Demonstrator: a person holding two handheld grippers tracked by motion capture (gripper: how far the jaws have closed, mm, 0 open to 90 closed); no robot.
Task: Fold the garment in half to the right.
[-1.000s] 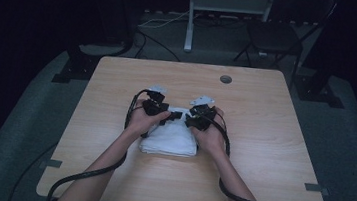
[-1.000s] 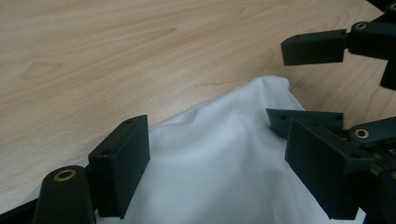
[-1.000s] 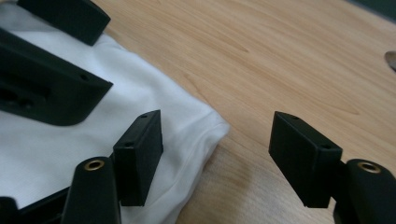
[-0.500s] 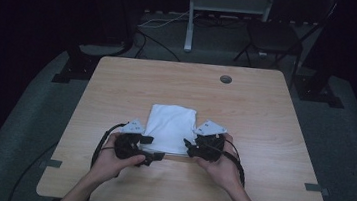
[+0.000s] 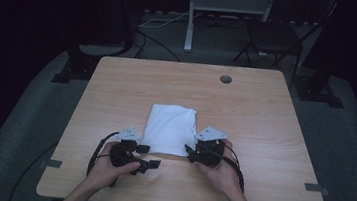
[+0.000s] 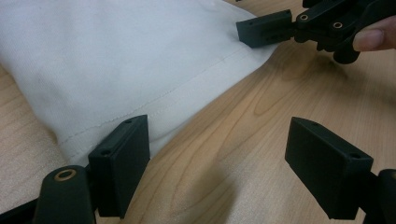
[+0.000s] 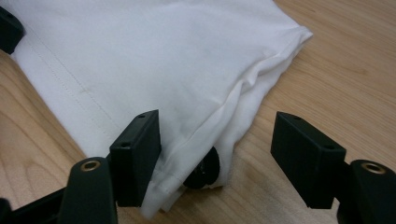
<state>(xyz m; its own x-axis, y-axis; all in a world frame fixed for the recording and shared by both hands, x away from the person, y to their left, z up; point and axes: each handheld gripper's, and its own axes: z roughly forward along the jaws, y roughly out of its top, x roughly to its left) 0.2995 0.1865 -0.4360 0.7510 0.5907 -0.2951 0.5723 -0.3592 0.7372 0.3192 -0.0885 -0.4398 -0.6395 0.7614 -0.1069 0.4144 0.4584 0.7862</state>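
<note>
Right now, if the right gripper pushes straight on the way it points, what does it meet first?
Probably the folded white cloth: the right gripper stands open at its near corner, one of the jaws already over the hem, the other over bare table. How high it rides is unclear.

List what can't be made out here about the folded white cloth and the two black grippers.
- Folded white cloth: layer count unclear, high view too small; far end cut off in left gripper view.
- Small dark round part: half tucked under the cloth's corner, right gripper view; identity unclear.
- Left gripper, right gripper: jaws open, bodies cut off at the bottom edge.
</note>
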